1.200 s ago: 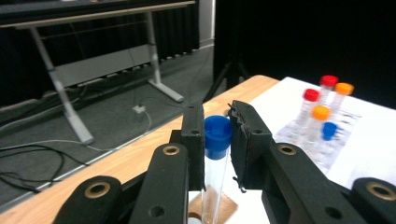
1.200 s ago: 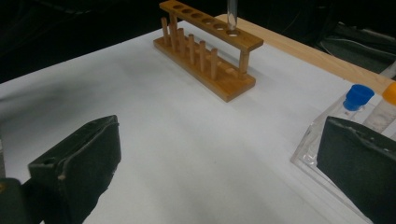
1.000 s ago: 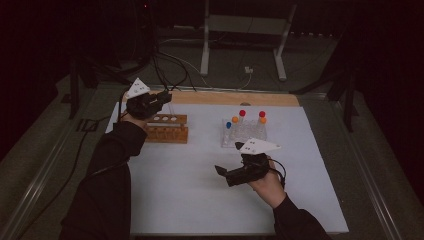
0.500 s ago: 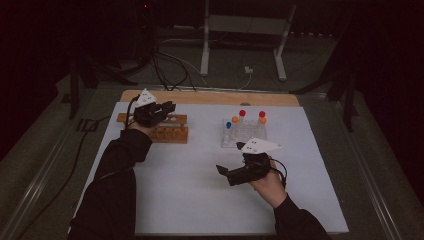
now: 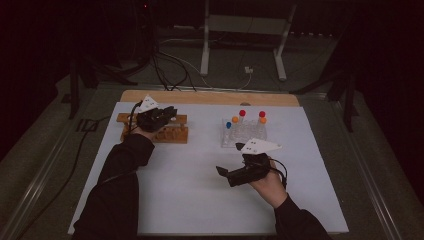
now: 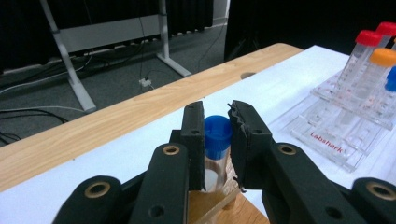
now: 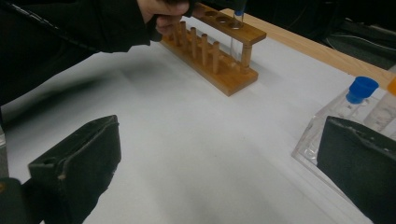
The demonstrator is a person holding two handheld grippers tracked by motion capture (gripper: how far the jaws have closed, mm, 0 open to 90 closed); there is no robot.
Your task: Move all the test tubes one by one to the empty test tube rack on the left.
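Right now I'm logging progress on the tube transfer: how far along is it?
No tube stands free in the wooden rack yet. In hand: the left hand-held gripper grips a blue-capped tube, lowered into the rack's end hole. Left: five capped tubes wait in the clear rack. The right hand-held gripper hangs open, empty.

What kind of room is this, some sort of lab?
Probably a lab-style recording bench in a darkened room. A wooden tube rack and a clear plastic rack of capped tubes stand on a white table, and the left gripper grips a blue-capped tube.
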